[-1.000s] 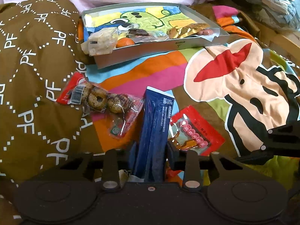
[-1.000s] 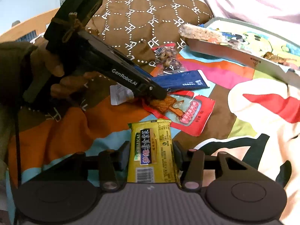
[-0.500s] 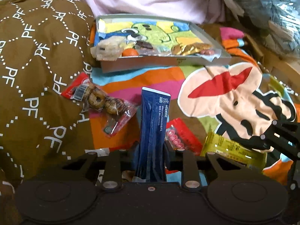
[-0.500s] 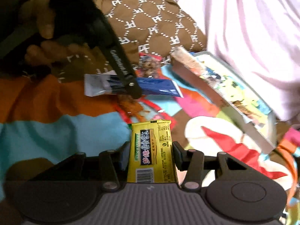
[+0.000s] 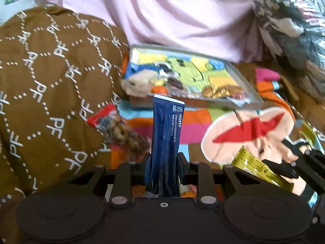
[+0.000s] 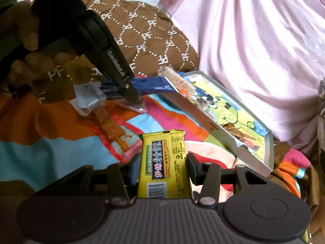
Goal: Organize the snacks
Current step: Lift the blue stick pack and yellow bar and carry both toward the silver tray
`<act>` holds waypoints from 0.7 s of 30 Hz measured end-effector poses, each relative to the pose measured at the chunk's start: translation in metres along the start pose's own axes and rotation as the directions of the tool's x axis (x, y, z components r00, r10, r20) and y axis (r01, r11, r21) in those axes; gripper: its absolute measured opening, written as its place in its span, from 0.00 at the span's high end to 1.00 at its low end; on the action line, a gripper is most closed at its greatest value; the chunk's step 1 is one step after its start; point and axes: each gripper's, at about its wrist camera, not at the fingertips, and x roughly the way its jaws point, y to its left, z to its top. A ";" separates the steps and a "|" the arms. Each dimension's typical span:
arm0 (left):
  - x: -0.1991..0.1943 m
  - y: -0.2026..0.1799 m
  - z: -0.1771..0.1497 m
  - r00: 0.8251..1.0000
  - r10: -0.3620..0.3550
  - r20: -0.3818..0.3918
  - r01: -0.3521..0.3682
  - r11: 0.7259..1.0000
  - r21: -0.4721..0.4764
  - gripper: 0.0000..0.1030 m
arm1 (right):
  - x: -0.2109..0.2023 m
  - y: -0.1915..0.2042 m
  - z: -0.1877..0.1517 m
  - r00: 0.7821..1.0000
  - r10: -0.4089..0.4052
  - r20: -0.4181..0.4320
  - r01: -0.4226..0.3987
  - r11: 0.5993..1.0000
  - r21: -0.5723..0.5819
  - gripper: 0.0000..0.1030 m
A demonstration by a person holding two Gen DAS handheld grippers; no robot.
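Left gripper (image 5: 163,160) clamps long dark-blue foil packet (image 5: 166,134) before shallow grey tray (image 5: 233,103) | right gripper (image 6: 163,162) grips yellow biscuit packet (image 6: 164,162)

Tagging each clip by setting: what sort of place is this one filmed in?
Most likely a bedroom, with the work done on a bed. The snacks lie on a soft cartoon-print blanket beside a brown quilted cushion, with rumpled pink fabric behind. The shallow box collecting snacks sits right on the bedding.

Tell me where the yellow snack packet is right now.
The yellow snack packet is clamped in the right gripper, held above the colourful blanket, just short of the cartoon-printed tray.
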 end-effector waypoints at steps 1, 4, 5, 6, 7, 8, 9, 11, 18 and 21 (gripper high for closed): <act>-0.002 -0.003 0.001 1.000 0.013 0.017 -0.013 1.000 0.000 0.73 | 0.000 -0.001 0.000 1.000 -0.008 0.007 0.008 1.000 0.001 0.50; -0.003 -0.008 0.007 0.998 0.028 0.057 -0.028 1.000 0.005 0.73 | 0.000 -0.007 0.001 0.999 -0.034 0.029 0.034 0.999 -0.009 0.50; -0.003 -0.010 0.009 0.997 0.029 0.067 -0.029 1.000 0.008 0.73 | 0.001 -0.010 0.002 0.998 -0.043 0.036 0.043 0.999 -0.012 0.50; -0.002 -0.012 0.011 0.997 0.030 0.075 -0.030 0.999 0.010 0.73 | 0.003 -0.013 0.003 0.998 -0.051 0.041 0.051 0.999 -0.011 0.50; 0.000 -0.013 0.014 0.996 0.027 0.082 -0.028 1.000 0.006 0.73 | 0.005 -0.018 0.004 0.997 -0.059 0.046 0.060 0.998 -0.010 0.50; 0.001 -0.013 0.017 0.996 0.022 0.089 -0.022 1.000 -0.006 0.73 | 0.008 -0.022 0.006 0.996 -0.070 0.054 0.070 0.997 -0.012 0.50; 0.002 -0.013 0.019 0.995 0.018 0.094 -0.016 1.000 -0.021 0.73 | 0.010 -0.026 0.007 0.995 -0.080 0.060 0.081 0.997 -0.016 0.50; 0.006 -0.014 0.026 0.994 0.020 0.103 -0.016 0.999 -0.040 0.73 | 0.015 -0.035 0.012 0.991 -0.107 0.078 0.110 0.994 -0.026 0.50; 0.024 -0.021 0.056 0.986 0.059 0.157 -0.046 0.995 -0.087 0.73 | 0.039 -0.066 0.025 0.982 -0.161 0.100 0.162 0.987 -0.007 0.50; 0.035 -0.026 0.074 0.983 0.071 0.168 -0.055 0.994 -0.097 0.73 | 0.048 -0.082 0.037 0.982 -0.159 0.097 0.155 0.987 0.049 0.50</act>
